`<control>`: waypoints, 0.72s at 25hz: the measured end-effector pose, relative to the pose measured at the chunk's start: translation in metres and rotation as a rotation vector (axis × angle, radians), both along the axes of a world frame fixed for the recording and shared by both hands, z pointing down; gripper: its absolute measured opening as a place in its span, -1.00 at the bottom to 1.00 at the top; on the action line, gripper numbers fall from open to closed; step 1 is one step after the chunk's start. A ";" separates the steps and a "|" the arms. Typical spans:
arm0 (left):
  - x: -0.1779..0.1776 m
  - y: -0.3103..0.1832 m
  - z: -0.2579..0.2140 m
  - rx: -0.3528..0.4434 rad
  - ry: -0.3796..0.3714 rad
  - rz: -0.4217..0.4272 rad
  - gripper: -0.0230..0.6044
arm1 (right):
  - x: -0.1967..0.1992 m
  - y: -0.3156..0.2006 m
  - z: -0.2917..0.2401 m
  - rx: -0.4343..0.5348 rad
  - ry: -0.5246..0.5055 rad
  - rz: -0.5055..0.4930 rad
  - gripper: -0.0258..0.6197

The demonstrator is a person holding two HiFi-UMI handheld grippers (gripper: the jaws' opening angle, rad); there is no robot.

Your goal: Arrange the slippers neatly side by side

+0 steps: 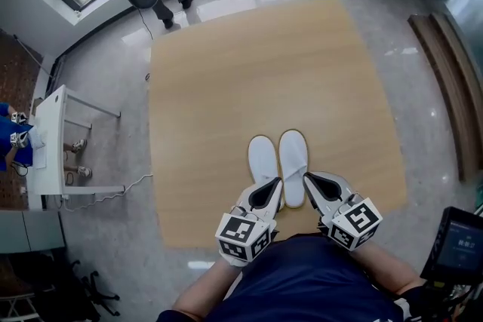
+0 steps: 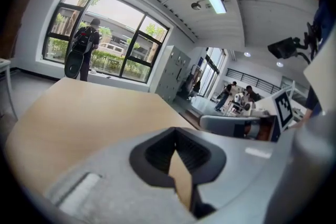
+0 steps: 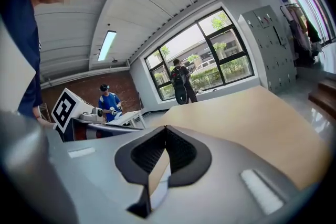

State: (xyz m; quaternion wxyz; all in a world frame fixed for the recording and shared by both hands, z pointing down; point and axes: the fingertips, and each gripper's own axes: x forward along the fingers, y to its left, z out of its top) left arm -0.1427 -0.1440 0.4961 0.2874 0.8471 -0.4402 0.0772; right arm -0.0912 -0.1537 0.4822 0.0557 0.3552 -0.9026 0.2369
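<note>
**A:** Where are the slippers?

**B:** Both are white. The left slipper [image 1: 263,158] and the right slipper [image 1: 293,161] lie flat on the tan mat [image 1: 226,87]. Their long sides are touching or nearly so, their toes point away from the person, and the toe ends are nearly level.

**A:** And the tongs?

**B:** Both are at the heel end. In the head view the left tongs [image 1: 276,183] overlap the left slipper's heel. The right tongs [image 1: 309,179] are just beside the outer edge of the right slipper's heel (I cannot tell whether either one actually touches a slipper).

**A:** Apart or together?

**B:** Together. In each gripper view the dark pads [image 2: 155,155] meet at their tips with nothing gripped, and only a sliver of mat shows between them lower down.

**A:** Anything else nearby?

**B:** A person [image 2: 84,47] carrying a dark pack stands at the window [image 2: 131,55], well apart from the slippers.
</note>
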 end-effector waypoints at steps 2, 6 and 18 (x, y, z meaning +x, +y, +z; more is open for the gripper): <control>0.002 0.001 0.000 -0.014 0.021 -0.001 -0.92 | -0.002 0.000 -0.002 0.016 0.003 -0.006 -0.90; 0.010 0.005 -0.001 -0.009 0.025 0.008 -0.92 | 0.000 0.002 -0.003 0.022 -0.002 -0.010 -0.90; 0.013 0.010 0.004 -0.026 0.010 0.016 -0.92 | 0.005 0.004 -0.004 0.039 0.011 -0.011 -0.90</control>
